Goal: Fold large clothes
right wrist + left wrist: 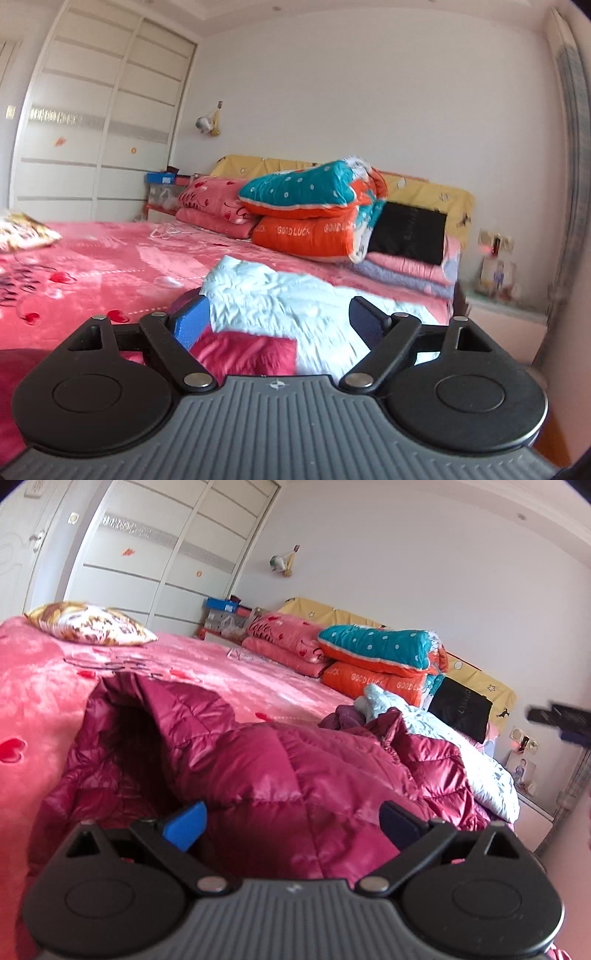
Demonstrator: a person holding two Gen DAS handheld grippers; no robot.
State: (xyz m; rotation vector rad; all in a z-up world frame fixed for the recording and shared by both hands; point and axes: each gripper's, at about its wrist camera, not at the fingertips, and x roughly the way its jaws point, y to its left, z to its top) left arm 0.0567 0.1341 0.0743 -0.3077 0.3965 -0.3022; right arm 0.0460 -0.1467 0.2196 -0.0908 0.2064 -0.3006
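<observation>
A shiny dark red quilted down jacket [280, 775] lies spread and rumpled on the near part of the bed [207, 668], its hood or collar end open as a dark hollow toward the left. Its pale blue-white lining [280, 299] is turned out on the right side, near the bed's right edge. A purple bit of fabric [341, 718] shows at the far end.

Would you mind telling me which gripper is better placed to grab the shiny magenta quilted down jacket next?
Probably the left gripper: its open jaws sit right over the shiny magenta quilted down jacket. The open right gripper faces mostly pale blue cloth.
</observation>
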